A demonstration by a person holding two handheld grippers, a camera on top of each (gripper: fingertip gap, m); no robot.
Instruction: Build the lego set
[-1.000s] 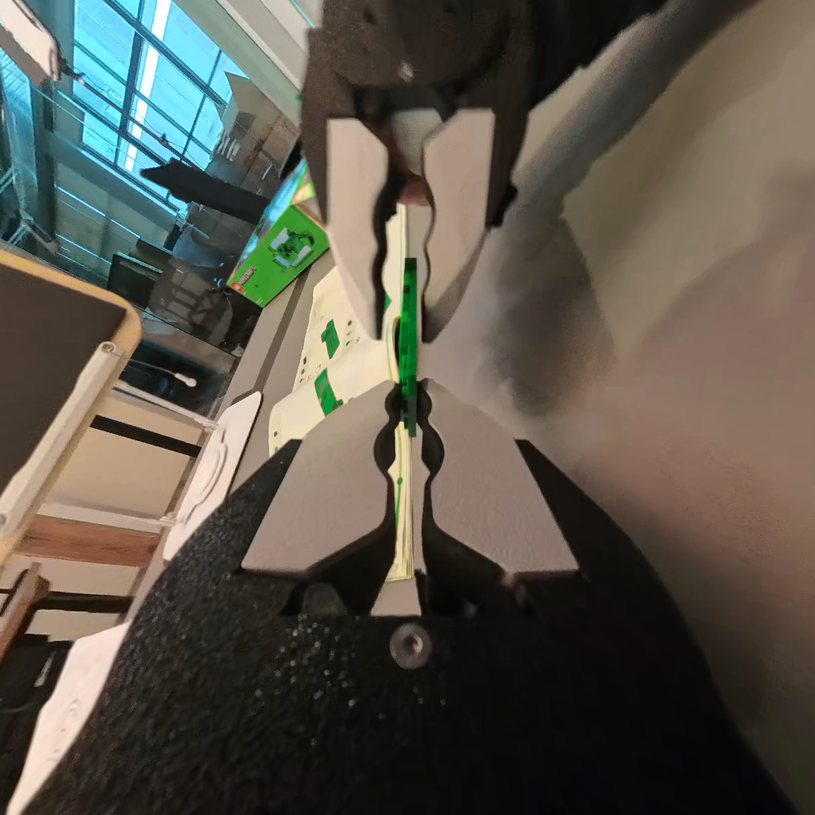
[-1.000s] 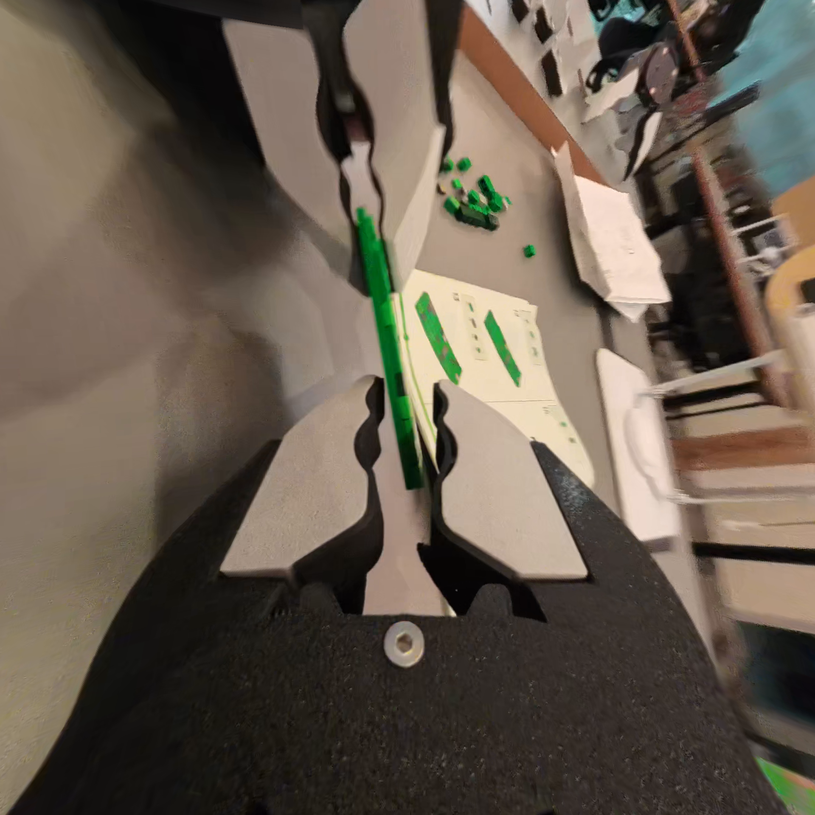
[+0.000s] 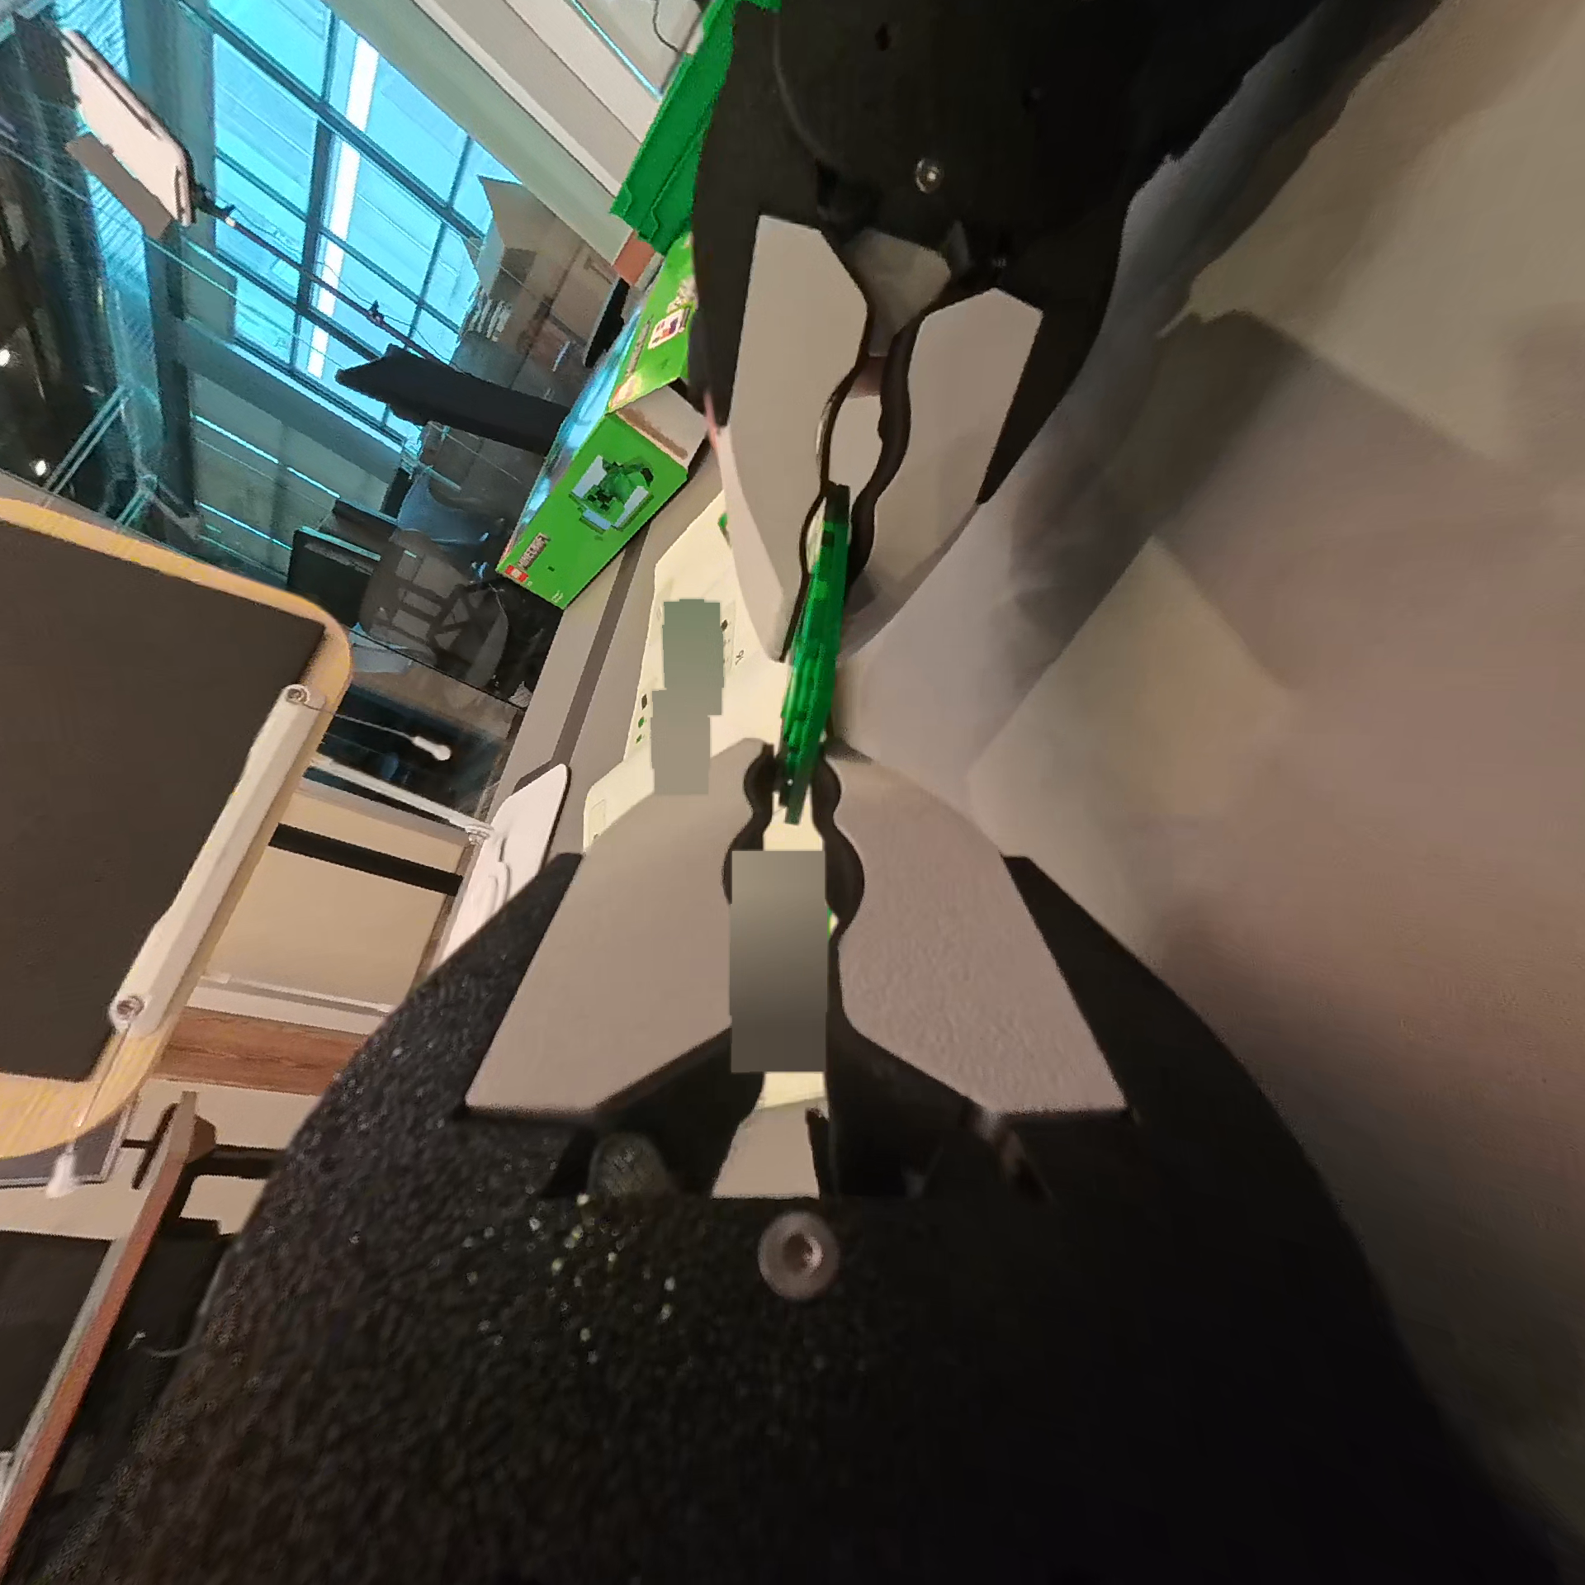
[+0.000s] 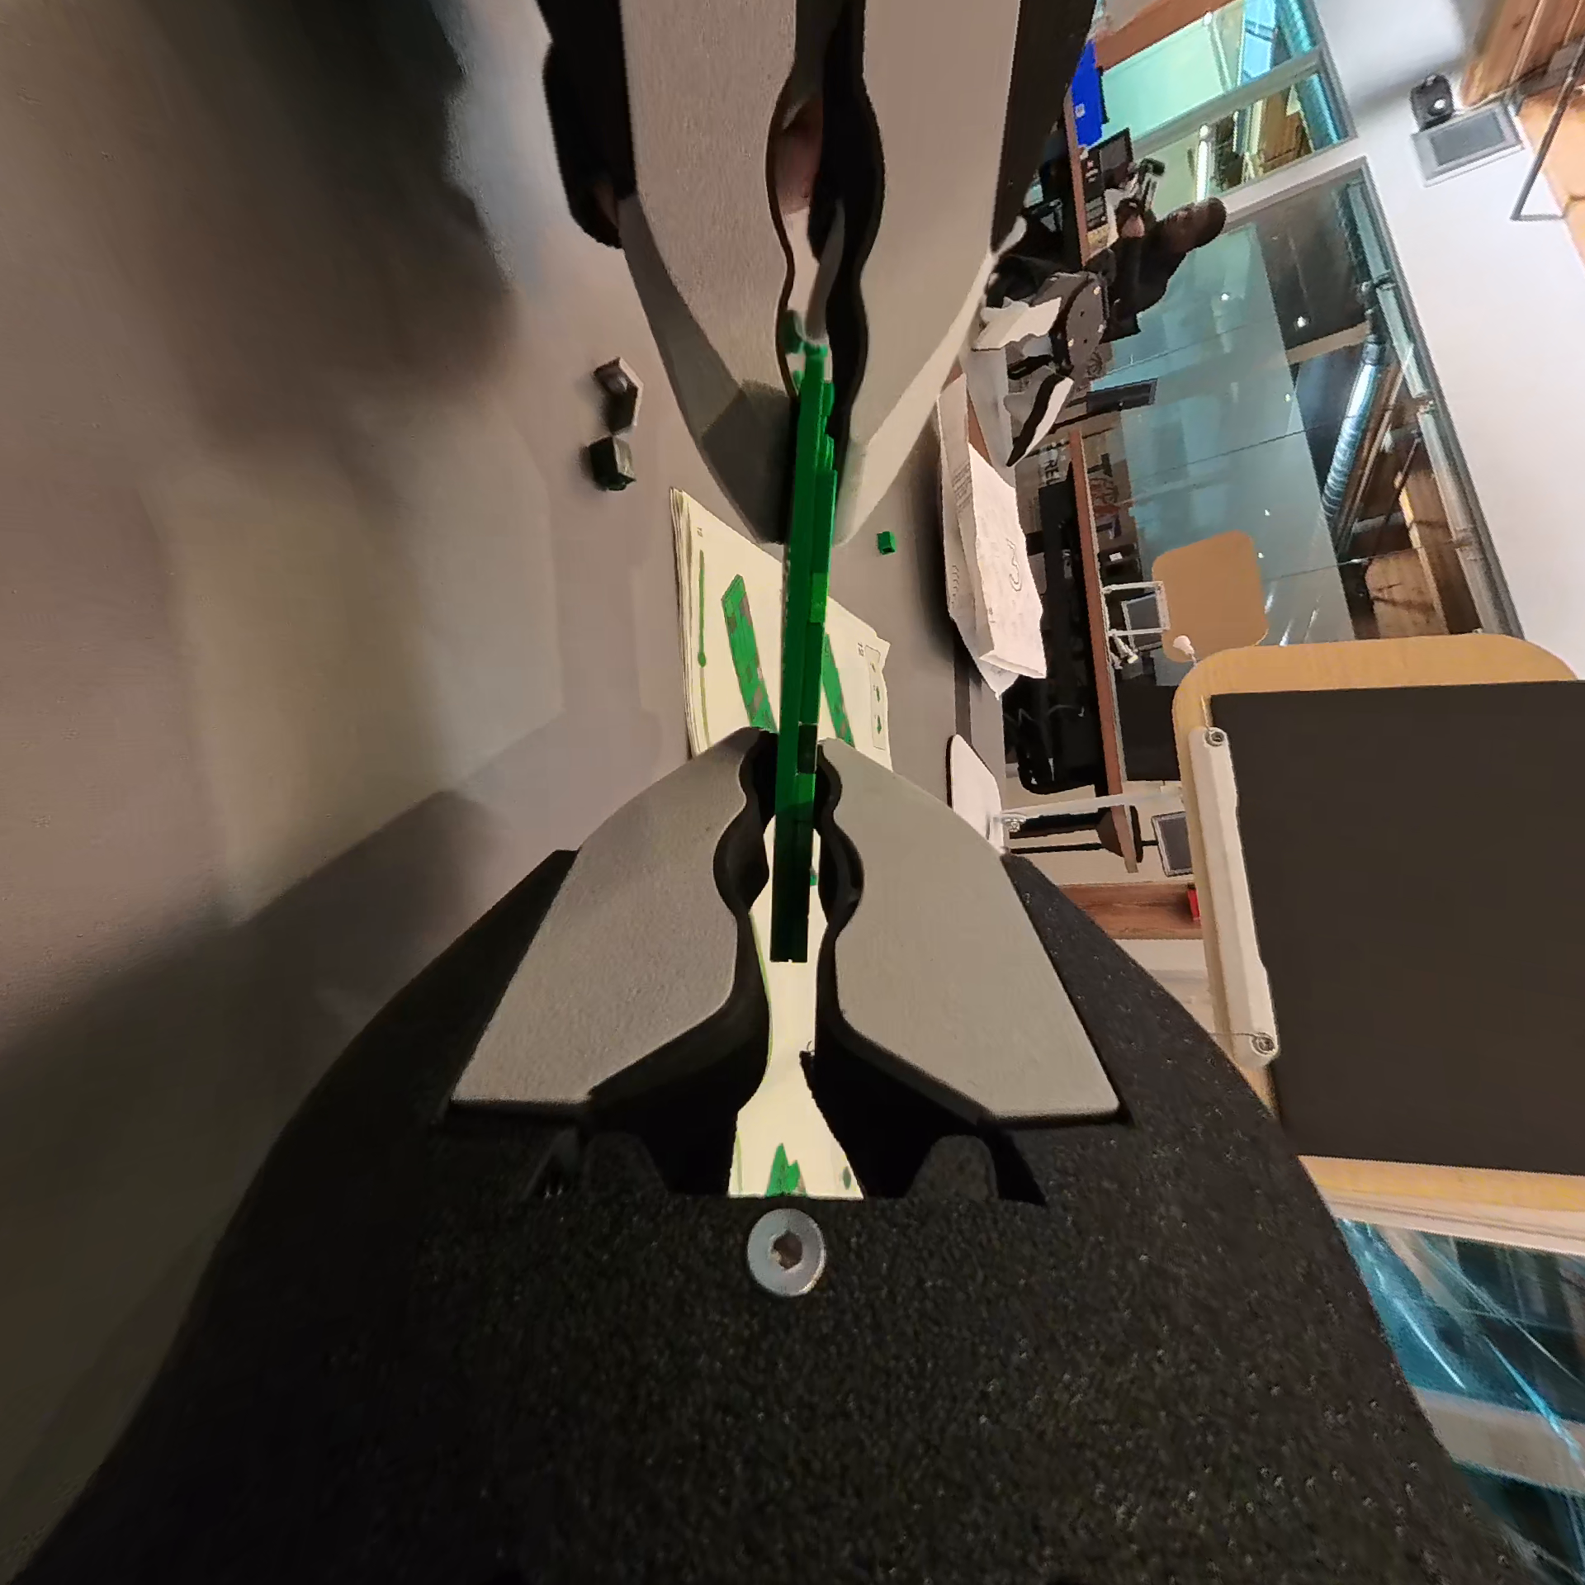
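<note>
A long, thin green lego plate assembly is held edge-on above the grey table, between the two grippers, which face each other. My right gripper is shut on its near end. The left gripper is shut on the far end at the top of the right wrist view. In the left wrist view my left gripper is shut on the plate, and the right gripper clamps the other end. The plate's flat faces are hidden.
An open instruction booklet lies on the table below the plate. Two dark bricks and a small green brick lie beyond it. A white paper bag, a green set box and a chair back stand around.
Both grippers still clamp the green plate. The pair has turned and shifted, so the background differs: the pile of green bricks has left the right wrist view, and the two dark bricks now show.
</note>
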